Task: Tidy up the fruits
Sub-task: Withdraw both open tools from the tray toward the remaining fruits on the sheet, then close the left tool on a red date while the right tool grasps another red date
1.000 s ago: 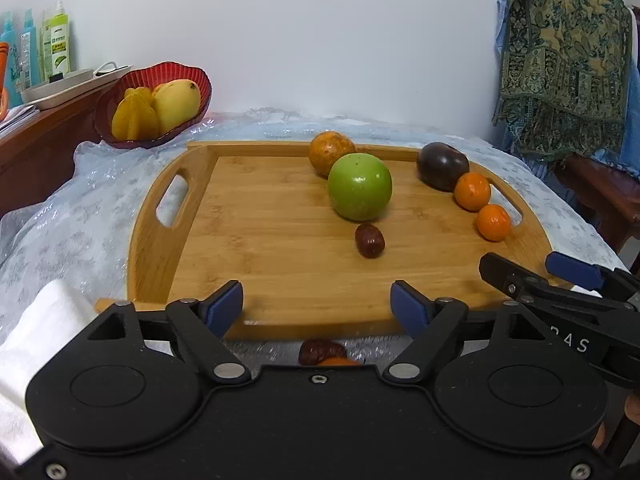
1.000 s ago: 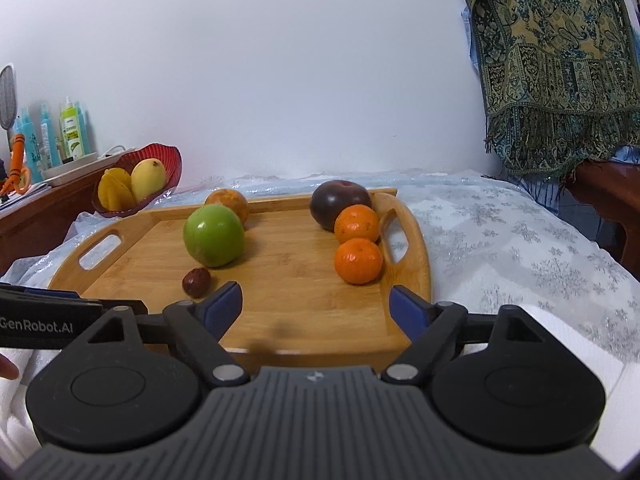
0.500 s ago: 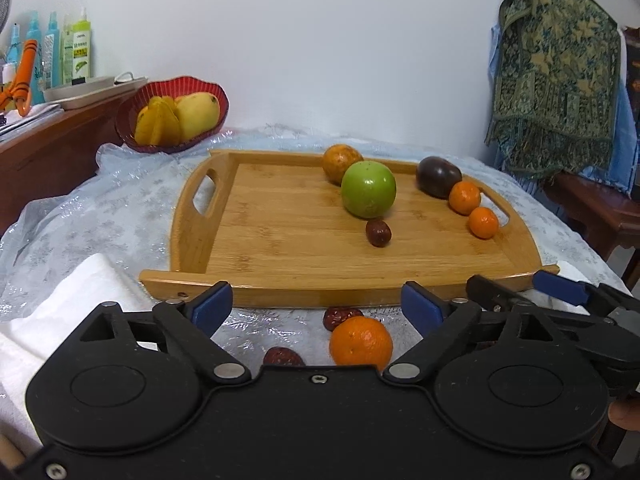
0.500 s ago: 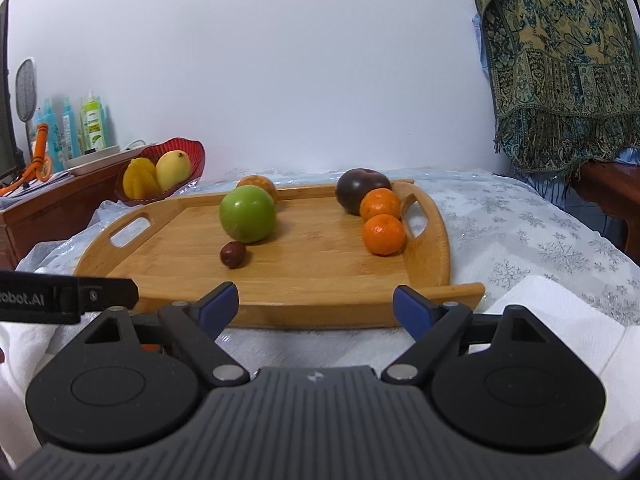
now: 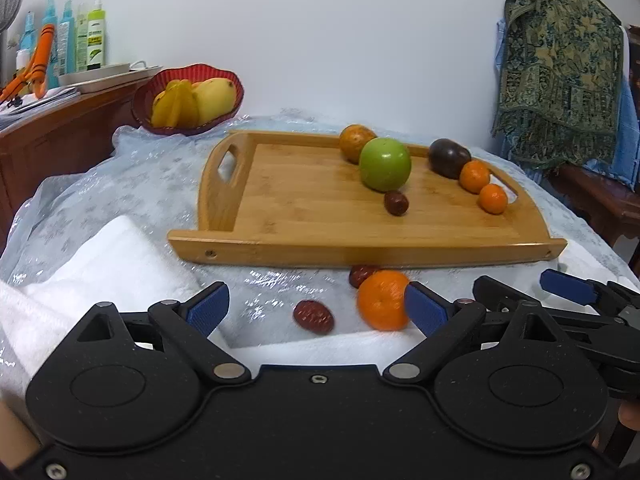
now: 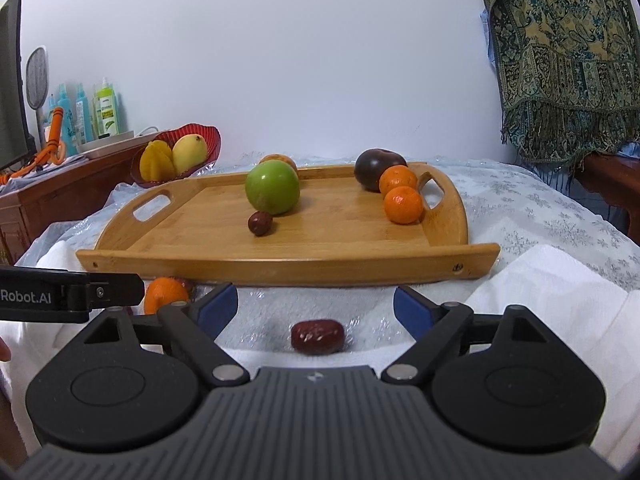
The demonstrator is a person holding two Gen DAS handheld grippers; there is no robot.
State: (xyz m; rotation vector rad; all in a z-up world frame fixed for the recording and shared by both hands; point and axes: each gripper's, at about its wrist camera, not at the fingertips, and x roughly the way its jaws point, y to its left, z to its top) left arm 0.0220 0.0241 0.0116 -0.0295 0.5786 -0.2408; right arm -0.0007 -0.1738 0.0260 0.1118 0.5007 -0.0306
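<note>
A wooden tray [image 5: 304,216] [image 6: 360,252] holds a green apple [image 5: 385,164] [image 6: 272,187], a brownish-orange fruit [image 5: 354,140], a dark plum [image 5: 448,158] [image 6: 374,168], two tangerines [image 5: 493,198] [image 6: 403,205] and a red date [image 5: 396,203] [image 6: 260,223]. In front of the tray lie a loose tangerine [image 5: 382,300] [image 6: 162,294] and loose dates [image 5: 313,316] [image 6: 317,337]. My left gripper [image 5: 316,308] is open and empty, the tangerine by its right finger. My right gripper [image 6: 316,306] is open and empty just behind a date.
A red bowl [image 5: 188,100] [image 6: 176,156] with a mango and starfruit stands at the back left. White towels [image 5: 100,264] [image 6: 560,300] lie on the plastic-covered cloth. A wooden sideboard with bottles [image 5: 64,36] is left; a patterned shawl [image 5: 560,68] hangs right.
Both grippers have pulled back from the tray toward the table's near edge. The loose tangerine and dates in front of the tray have come into view.
</note>
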